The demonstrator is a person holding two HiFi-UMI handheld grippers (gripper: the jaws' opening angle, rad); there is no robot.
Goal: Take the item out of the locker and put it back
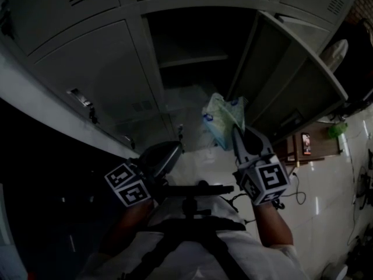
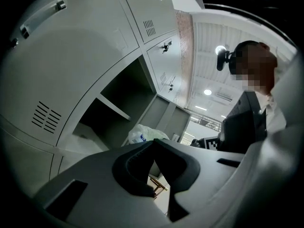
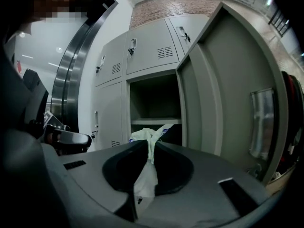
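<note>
The bag (image 1: 223,116), thin crumpled plastic with blue print, hangs in the air at the centre of the head view. It is outside the locker (image 1: 187,45), just in front of its open mouth. The right claw (image 1: 235,130) pinches a gathered twist of the film. In the right gripper view the plastic runs down between the pressed jaws, with most of the bag bunched beyond the tips.

I judge that grip to be the weak spot. Slick film held by a narrow fold could slide out if the claw jerks or tilts, and the bag would drop to the floor (image 1: 326,203).

Putting it back brings other risks. The loose bulk may catch on the shelf (image 1: 192,59) edge or on the lower lip of the opening. The door (image 1: 291,80), standing open at the right, is near enough for the claw to knock it.

The left claw (image 1: 166,156), pressed together and empty at lower left, gives no support.
</note>
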